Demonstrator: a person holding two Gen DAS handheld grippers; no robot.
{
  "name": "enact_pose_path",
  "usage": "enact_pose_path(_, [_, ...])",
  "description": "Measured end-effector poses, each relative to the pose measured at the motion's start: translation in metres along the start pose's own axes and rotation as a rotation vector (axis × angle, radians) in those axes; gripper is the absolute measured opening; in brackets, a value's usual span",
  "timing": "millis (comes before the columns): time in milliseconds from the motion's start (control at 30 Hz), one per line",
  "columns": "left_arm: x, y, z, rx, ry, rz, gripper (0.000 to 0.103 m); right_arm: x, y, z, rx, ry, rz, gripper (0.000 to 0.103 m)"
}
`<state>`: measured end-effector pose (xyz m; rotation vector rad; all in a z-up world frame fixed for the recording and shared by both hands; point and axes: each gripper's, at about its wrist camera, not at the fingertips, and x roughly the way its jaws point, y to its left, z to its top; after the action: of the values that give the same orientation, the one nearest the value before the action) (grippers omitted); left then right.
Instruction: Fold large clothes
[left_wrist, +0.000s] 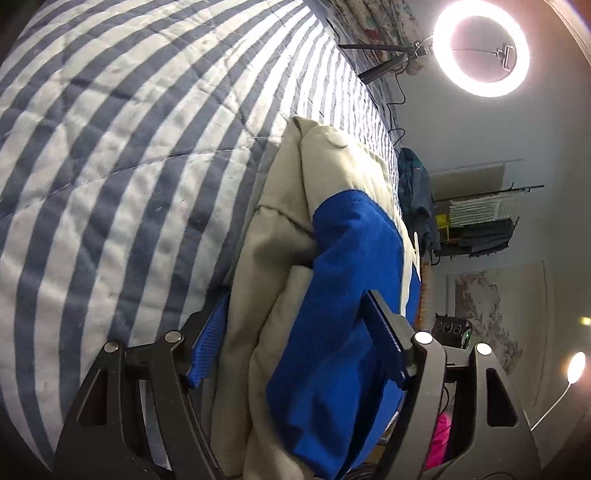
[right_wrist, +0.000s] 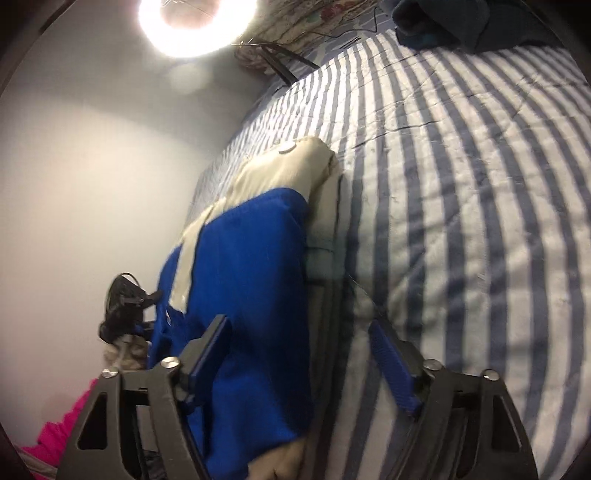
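Note:
A folded blue and beige garment (left_wrist: 332, 280) lies on the striped bed quilt (left_wrist: 129, 166). In the left wrist view my left gripper (left_wrist: 295, 328) has its jaws wide apart around the thick folded bundle, one blue pad (left_wrist: 208, 343) on the beige side, the other on the blue side. In the right wrist view the same garment (right_wrist: 251, 280) sits between the spread jaws of my right gripper (right_wrist: 299, 332), which straddle its edge on the quilt (right_wrist: 480, 221). Whether either grips the cloth firmly is unclear.
A ring light (left_wrist: 480, 48) on a stand shines at the far end of the bed. Dark clothes (right_wrist: 461, 26) lie at the bed's far corner. A pink garment (right_wrist: 55, 435) and a rack with folded items (left_wrist: 480, 221) stand off the bed.

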<state>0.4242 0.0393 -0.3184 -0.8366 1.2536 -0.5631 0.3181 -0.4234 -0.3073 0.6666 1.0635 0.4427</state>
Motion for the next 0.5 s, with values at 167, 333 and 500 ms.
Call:
enact_pose_path(167, [0.012,-0.011,0.006,0.031,0.004,0.016,0.073,0.022,0.009,0.007,-0.013,0.026,0.045,0.065])
enact_pose_path(333, [0.027,-0.032,0.01,0.081,-0.005,0.102,0.065,0.041,0.035,0.008,-0.08,0.038,-0.019,0.063])
enact_pose_path(500, [0.032,-0.059,0.001,0.182,-0.033,0.193,0.05,0.035,0.053,0.001,-0.141,0.038,-0.112,0.044])
